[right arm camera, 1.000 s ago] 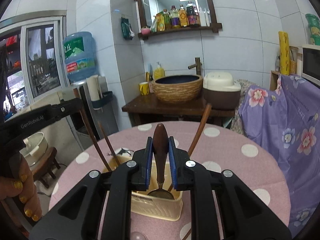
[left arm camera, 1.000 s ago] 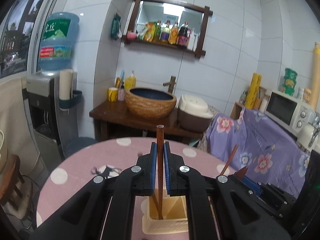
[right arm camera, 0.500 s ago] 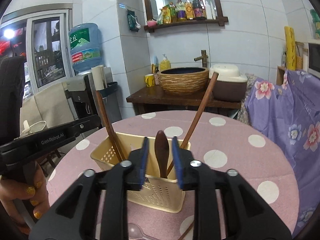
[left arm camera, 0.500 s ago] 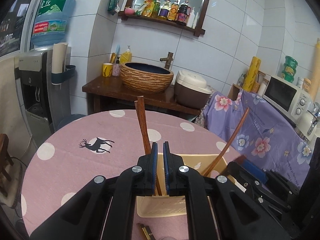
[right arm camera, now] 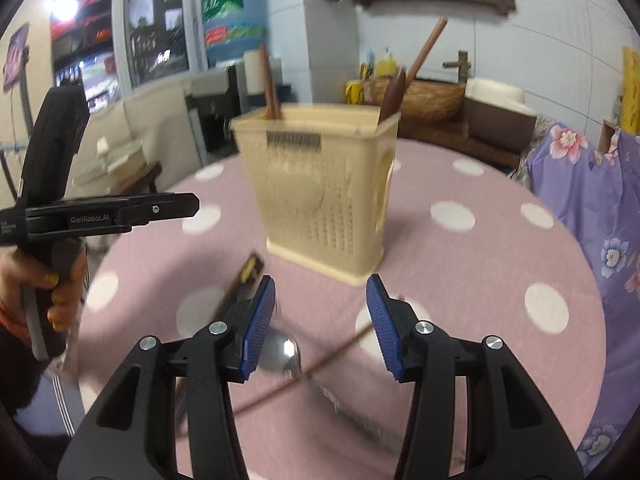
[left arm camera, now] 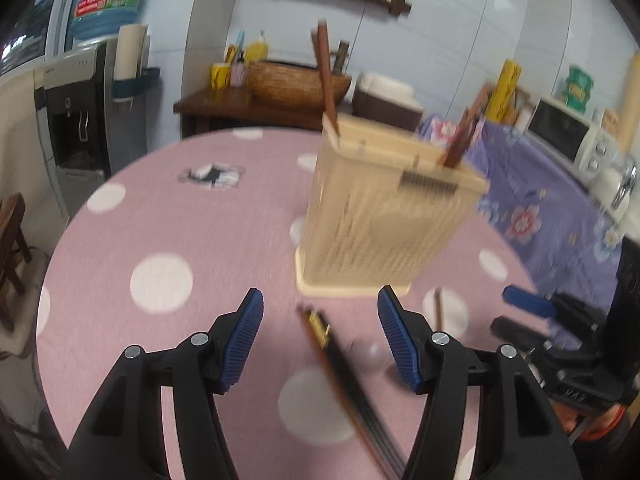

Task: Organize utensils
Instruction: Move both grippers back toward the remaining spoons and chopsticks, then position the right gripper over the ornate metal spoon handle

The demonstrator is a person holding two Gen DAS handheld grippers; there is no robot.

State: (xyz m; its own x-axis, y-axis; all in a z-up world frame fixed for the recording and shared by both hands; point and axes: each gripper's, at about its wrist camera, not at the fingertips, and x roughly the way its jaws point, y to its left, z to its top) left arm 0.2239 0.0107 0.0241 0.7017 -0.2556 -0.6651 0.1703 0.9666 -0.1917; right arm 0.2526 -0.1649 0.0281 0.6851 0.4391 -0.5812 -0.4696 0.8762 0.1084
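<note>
While both sets of fingers have just been opening and grip nothing, the left gripper (left arm camera: pixel 320 336) hovers over dark chopsticks (left arm camera: pixel 344 372) on the pink worktop (left arm camera: pixel 160 220). The cream utensil basket (left arm camera: pixel 384 216) stands at twelve o'clock. A metal spoon (right arm camera: pixel 280 354) lies below the right gripper (right arm camera: pixel 321 322), toward seven o'clock.

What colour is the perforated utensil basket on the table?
Cream plastic utensil basket; clearest in the right wrist view.
</note>
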